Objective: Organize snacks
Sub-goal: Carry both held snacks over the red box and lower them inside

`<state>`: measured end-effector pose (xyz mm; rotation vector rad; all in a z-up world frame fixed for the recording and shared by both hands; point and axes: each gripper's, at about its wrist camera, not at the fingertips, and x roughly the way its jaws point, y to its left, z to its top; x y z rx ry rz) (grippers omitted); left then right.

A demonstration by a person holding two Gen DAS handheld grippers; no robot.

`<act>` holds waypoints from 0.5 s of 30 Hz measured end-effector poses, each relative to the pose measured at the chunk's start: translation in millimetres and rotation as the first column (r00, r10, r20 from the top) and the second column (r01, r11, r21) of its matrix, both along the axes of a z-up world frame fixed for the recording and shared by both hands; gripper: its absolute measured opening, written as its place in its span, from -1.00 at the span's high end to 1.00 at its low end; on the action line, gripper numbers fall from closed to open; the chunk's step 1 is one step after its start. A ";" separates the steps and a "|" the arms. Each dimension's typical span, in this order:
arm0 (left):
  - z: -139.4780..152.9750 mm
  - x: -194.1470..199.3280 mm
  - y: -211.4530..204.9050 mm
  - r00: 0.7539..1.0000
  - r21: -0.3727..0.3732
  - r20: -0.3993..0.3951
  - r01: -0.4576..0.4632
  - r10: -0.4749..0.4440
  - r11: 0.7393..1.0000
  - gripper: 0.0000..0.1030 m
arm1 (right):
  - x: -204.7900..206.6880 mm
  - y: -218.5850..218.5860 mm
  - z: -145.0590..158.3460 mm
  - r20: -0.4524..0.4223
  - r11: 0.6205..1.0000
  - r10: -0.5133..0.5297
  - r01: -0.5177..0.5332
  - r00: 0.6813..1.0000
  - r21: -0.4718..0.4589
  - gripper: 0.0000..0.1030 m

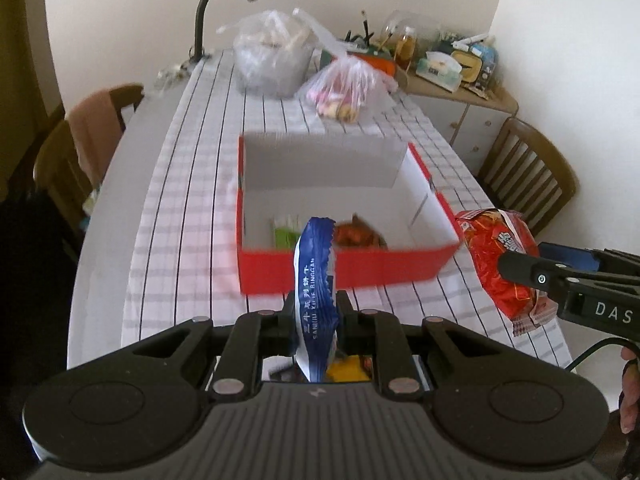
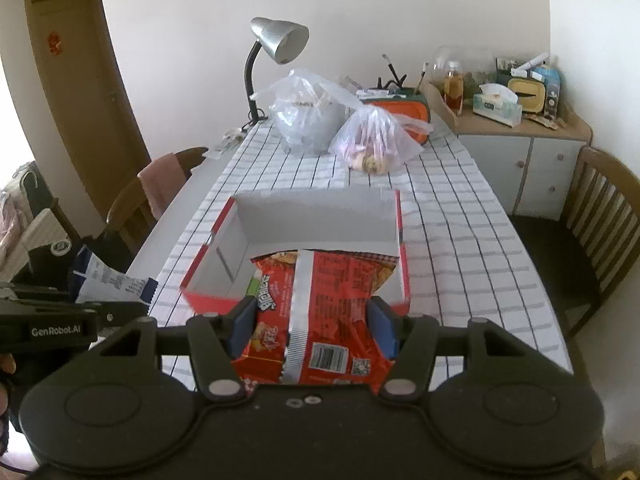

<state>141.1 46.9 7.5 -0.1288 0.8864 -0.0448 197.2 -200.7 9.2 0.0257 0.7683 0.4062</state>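
Two snack packets in the air, one per gripper. Left gripper (image 1: pixel 316 312) clenched on a blue-and-white packet (image 1: pixel 314 280) printed "SANNIU" and "BINGGAN", held just before the red box (image 1: pixel 344 268). Right gripper (image 2: pixel 312 320) grasping a red snack bag (image 2: pixel 320 312) across its width, silver seam and barcode up, over the box's near edge. "DAS" and "GenRobot.AI" readable on the gripper bodies. Inside the box: one green packet (image 1: pixel 286 234) and one reddish-brown packet (image 1: pixel 360 234). Beyond, on the striped tablecloth (image 1: pixel 192 168): two clear plastic bags (image 1: pixel 276 56).
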 end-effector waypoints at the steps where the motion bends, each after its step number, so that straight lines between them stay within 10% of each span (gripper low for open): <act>1: 2.8 8.7 -1.6 1.000 0.007 0.005 0.001 -0.001 1.000 0.66 | 7.4 0.8 0.6 0.001 1.000 0.000 0.000 1.000 -0.003 -0.15; 15: -4.8 117.4 -10.4 0.999 0.060 -0.051 -0.005 0.008 0.998 0.66 | 111.6 16.6 -25.6 -0.047 0.998 0.014 -0.017 0.999 -0.058 -0.14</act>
